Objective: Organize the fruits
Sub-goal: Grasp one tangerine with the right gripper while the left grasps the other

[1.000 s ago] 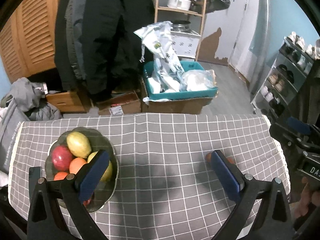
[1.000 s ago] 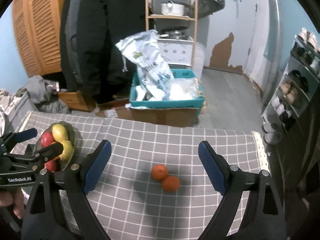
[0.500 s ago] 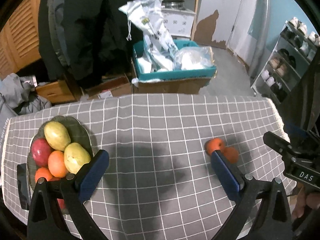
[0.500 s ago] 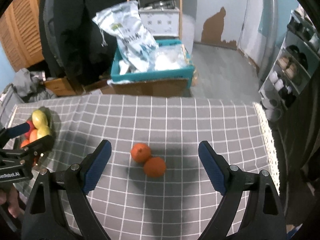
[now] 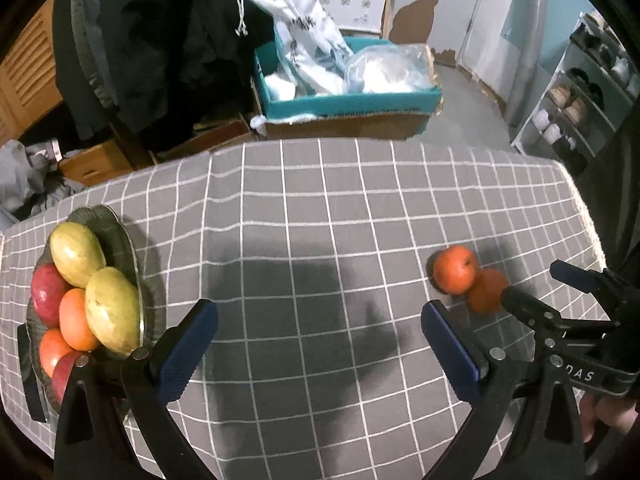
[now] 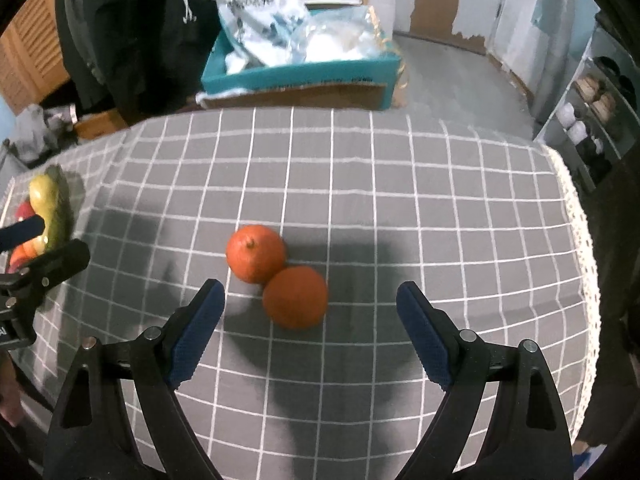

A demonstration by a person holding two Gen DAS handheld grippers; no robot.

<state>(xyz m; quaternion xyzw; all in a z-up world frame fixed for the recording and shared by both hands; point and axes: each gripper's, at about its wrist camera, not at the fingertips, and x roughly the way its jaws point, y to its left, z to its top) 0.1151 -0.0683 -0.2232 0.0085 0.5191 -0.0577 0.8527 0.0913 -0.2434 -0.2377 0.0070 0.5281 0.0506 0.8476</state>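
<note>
A: Which step are we on?

B: We judge it the approach to a pick. Our right gripper (image 6: 308, 330) is spread wide and empty, and the near orange (image 6: 295, 297) lies on the counter (image 6: 400, 200) just ahead of it, between the lines of its fingers.

A: And the second orange (image 6: 256, 253)?

B: Touching the near orange, just beyond it and to its left. For the next move, we'd need to come down around the near orange alone and close without nudging its neighbour, since round fruit may roll.

A: Our other hand?

B: Our left gripper (image 5: 318, 350) is wide and empty too. Well left of the oranges, the bowl (image 5: 120, 236) already carries the other fruits (image 5: 78, 254); we'd take the oranges there.
</note>
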